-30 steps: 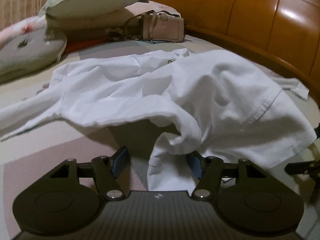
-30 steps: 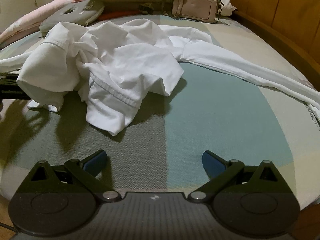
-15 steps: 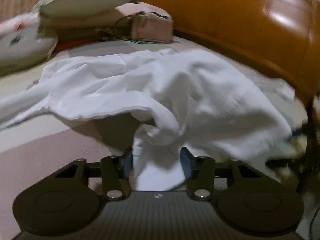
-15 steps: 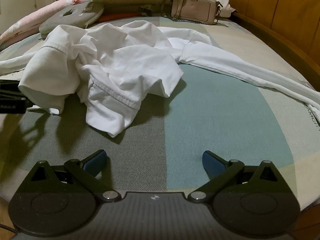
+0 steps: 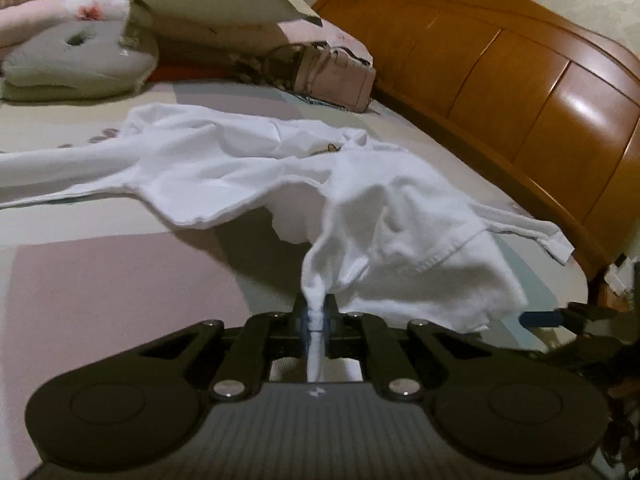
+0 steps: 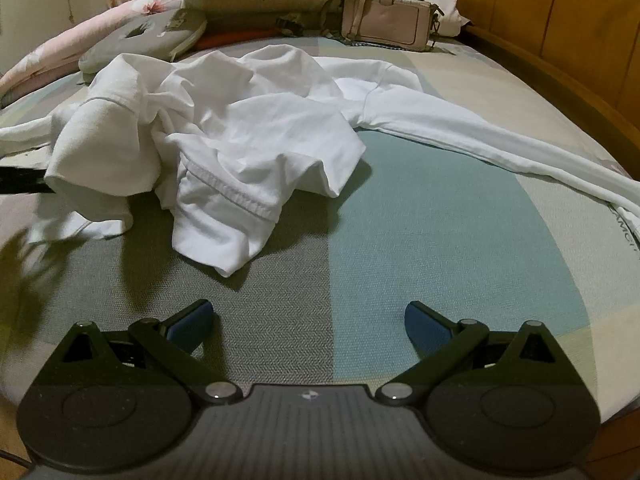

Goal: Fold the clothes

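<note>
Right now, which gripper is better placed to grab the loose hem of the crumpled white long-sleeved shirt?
Right. The right gripper is open and empty, with the hem just ahead. The left gripper has just closed on another bunch of the white long-sleeved shirt.

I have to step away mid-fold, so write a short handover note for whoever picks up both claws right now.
Left claw: just closed, now shut on a bunched edge of the white shirt, lifting it slightly off the bed.
Right claw: open, holding nothing, above bare bedcover in front of the shirt.
Shirt: crumpled mid-bed, one long sleeve stretched out to the right in the right wrist view. Handbag and pillows sit beyond it, apart.
Done: first grasp only.
Left: spread the shirt flat, then do every fold.
</note>
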A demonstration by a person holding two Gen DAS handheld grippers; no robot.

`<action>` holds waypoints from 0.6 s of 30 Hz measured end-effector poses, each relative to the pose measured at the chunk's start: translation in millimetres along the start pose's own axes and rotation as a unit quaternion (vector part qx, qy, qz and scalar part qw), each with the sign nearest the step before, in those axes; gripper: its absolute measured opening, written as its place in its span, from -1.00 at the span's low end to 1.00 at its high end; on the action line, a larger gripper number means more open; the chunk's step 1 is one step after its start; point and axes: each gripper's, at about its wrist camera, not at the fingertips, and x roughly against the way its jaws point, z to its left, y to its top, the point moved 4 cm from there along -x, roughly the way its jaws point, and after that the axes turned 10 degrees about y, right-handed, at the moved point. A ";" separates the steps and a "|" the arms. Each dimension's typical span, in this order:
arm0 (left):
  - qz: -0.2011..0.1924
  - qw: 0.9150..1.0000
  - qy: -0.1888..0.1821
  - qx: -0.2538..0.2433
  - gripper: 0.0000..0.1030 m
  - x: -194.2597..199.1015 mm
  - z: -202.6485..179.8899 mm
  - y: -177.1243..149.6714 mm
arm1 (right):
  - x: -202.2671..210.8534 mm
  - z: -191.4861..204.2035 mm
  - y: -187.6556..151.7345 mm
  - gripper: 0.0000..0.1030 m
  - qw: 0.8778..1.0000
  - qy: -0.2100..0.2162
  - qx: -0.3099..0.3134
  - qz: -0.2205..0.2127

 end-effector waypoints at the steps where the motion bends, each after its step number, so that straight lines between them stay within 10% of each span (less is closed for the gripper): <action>1: -0.001 1.000 0.004 0.004 -0.91 8.5 2.7 -1.8 | 0.1 -0.1 0.0 1.00 1.000 0.000 0.000 0.000; 13: 0.038 0.995 0.070 0.056 -0.84 42.0 44.6 -34.3 | 1.9 -2.9 -0.5 1.00 1.000 0.007 0.001 -0.002; 18: 0.042 0.996 0.054 0.049 0.06 32.9 39.5 -38.1 | 7.0 -8.1 0.8 1.00 1.000 0.026 -0.016 -0.007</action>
